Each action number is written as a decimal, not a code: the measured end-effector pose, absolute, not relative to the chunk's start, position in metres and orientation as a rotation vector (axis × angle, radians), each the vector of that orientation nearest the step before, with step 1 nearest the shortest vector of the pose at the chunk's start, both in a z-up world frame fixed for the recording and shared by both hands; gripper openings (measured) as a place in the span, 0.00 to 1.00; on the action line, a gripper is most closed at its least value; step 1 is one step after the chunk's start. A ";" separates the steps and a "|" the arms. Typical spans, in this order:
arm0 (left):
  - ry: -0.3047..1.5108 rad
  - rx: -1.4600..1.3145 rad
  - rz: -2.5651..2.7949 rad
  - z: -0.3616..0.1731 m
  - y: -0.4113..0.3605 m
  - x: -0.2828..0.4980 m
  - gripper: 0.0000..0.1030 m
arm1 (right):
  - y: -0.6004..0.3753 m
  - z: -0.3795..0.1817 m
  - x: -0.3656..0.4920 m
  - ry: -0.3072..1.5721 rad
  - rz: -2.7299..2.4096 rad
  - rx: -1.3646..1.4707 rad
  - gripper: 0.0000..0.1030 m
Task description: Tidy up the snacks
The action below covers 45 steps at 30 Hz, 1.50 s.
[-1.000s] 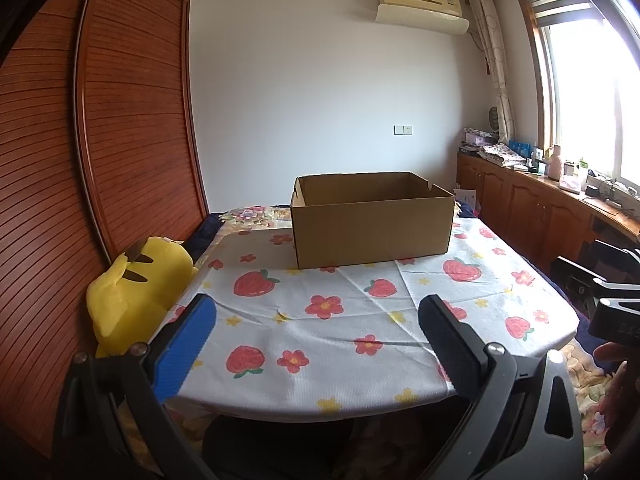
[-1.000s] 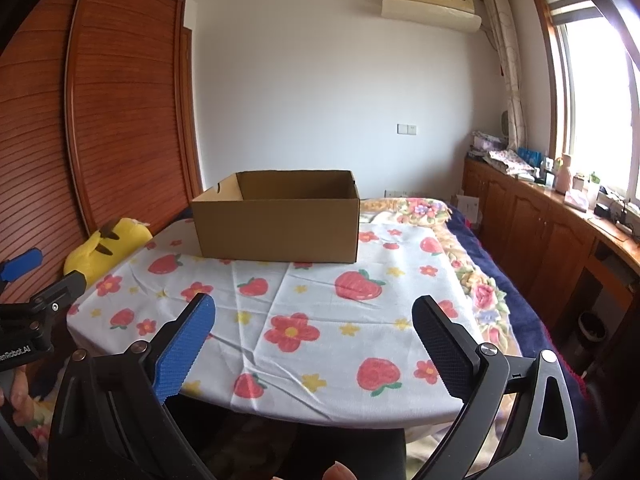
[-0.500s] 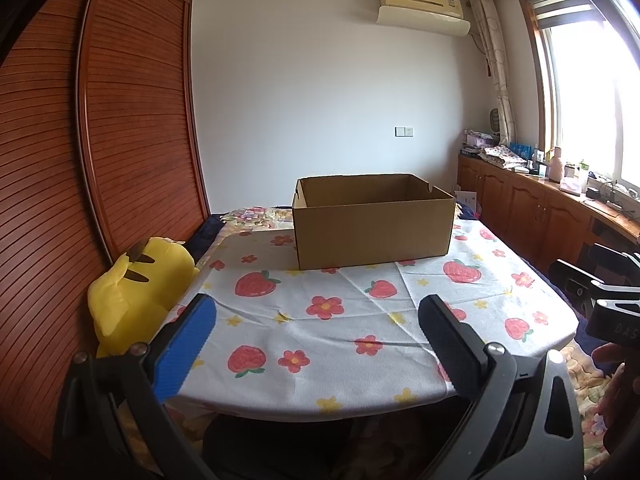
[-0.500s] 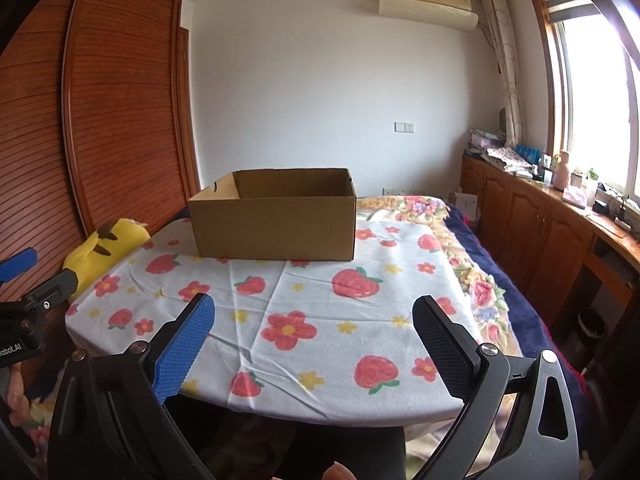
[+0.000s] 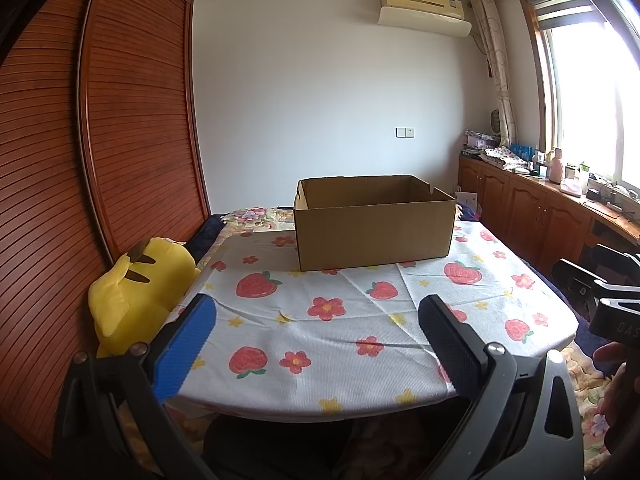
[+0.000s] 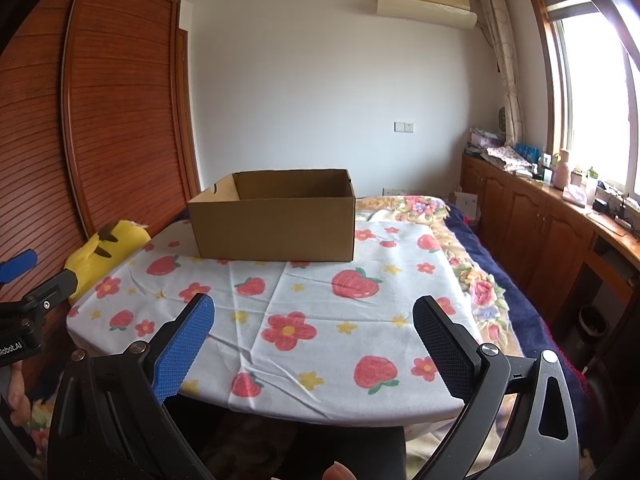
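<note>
I'm holding left gripper (image 5: pixel 316 332) and right gripper (image 6: pixel 312 330) spread wide, empty, near table (image 5: pixel 360 320) edge; no snacks visible, box (image 5: pixel 374 222) sitting open at far side, so I'm approaching level w/ jaws wide.

Item count, both views combined:

- Cardboard box (image 5: pixel 374 224): one, open at the top, standing on the surface (image 5: pixel 360 320).
- Snacks: none visible on the surface; the box interior is only partly shown.
- Yellow plush toy (image 5: pixel 136 292): one, at the left edge of the surface.
- Hand-held gripper: two, namely the left hand-held gripper (image 5: pixel 316 328) and the right hand-held gripper (image 6: pixel 312 328). Each has two fingers, spread wide apart.
- Air conditioner (image 5: pixel 424 10): one, mounted on the wall.
</note>
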<state>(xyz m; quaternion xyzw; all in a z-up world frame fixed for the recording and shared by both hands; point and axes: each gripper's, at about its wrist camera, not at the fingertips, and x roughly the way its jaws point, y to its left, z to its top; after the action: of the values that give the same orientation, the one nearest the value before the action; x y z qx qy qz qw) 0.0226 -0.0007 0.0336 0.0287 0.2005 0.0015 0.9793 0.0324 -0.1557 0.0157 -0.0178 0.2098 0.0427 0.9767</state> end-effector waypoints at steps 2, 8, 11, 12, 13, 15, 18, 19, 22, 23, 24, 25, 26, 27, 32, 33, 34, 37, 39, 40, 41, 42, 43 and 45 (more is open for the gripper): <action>0.403 0.057 0.002 0.034 0.000 0.023 0.99 | -0.156 0.016 0.032 0.421 0.083 -0.036 0.98; 0.400 0.056 0.002 0.036 -0.001 0.022 0.99 | -0.156 0.016 0.032 0.422 0.084 -0.036 0.98; 0.399 0.056 0.003 0.037 -0.001 0.021 0.99 | -0.157 0.016 0.032 0.420 0.083 -0.037 0.98; 0.400 0.056 0.003 0.037 -0.001 0.021 0.99 | -0.157 0.016 0.032 0.421 0.085 -0.036 0.98; 0.398 0.056 0.002 0.037 -0.001 0.021 0.99 | -0.157 0.016 0.032 0.422 0.083 -0.037 0.98; 0.396 0.053 0.003 0.038 -0.001 0.021 0.99 | -0.157 0.016 0.032 0.421 0.084 -0.036 0.98; 0.395 0.052 0.003 0.039 0.000 0.021 0.99 | -0.157 0.016 0.032 0.421 0.084 -0.037 0.98; 0.396 0.052 0.003 0.039 0.000 0.021 0.99 | -0.157 0.016 0.032 0.421 0.084 -0.037 0.98; 0.395 0.052 0.003 0.039 0.000 0.021 0.99 | -0.157 0.017 0.032 0.421 0.084 -0.034 0.99; 0.395 0.052 0.003 0.039 0.000 0.021 0.99 | -0.157 0.017 0.032 0.422 0.083 -0.036 0.99; 0.395 0.052 0.003 0.039 0.000 0.021 0.99 | -0.157 0.017 0.032 0.421 0.083 -0.036 0.99; 0.395 0.052 0.003 0.039 0.000 0.021 0.99 | -0.157 0.017 0.032 0.422 0.084 -0.035 0.99; 0.395 0.052 0.003 0.039 0.000 0.021 0.99 | -0.157 0.017 0.032 0.422 0.084 -0.035 0.99; 0.395 0.052 0.003 0.039 0.000 0.021 0.99 | -0.157 0.017 0.031 0.422 0.084 -0.035 0.99; 0.395 0.052 0.004 0.039 0.000 0.021 0.99 | -0.157 0.017 0.031 0.422 0.084 -0.034 0.99; 0.395 0.051 0.003 0.039 0.000 0.021 0.99 | -0.157 0.016 0.031 0.422 0.084 -0.034 0.99; 0.394 0.051 0.003 0.039 0.000 0.021 0.99 | -0.157 0.017 0.031 0.422 0.085 -0.034 0.99; 0.394 0.051 0.003 0.039 0.000 0.021 0.99 | -0.157 0.017 0.031 0.422 0.084 -0.034 0.99; 0.394 0.052 0.004 0.039 0.000 0.021 0.99 | -0.157 0.017 0.030 0.421 0.084 -0.035 0.99; 0.394 0.052 0.004 0.039 0.000 0.021 0.99 | -0.157 0.017 0.031 0.422 0.084 -0.035 0.99; 0.395 0.052 0.003 0.039 0.000 0.021 0.99 | -0.157 0.017 0.031 0.421 0.085 -0.033 0.99; 0.395 0.052 0.003 0.038 0.000 0.021 0.99 | -0.157 0.017 0.031 0.422 0.085 -0.034 0.99; 0.395 0.053 0.004 0.039 0.000 0.021 0.99 | -0.157 0.017 0.030 0.421 0.084 -0.035 0.99; 0.395 0.053 0.003 0.039 0.000 0.021 0.99 | -0.157 0.016 0.030 0.422 0.085 -0.034 0.99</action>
<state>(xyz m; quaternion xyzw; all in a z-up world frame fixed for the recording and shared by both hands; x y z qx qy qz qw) 0.0211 0.0001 0.0392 0.0261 0.1960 0.0017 0.9803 0.0304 -0.1570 0.0165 -0.0170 0.2091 0.0419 0.9768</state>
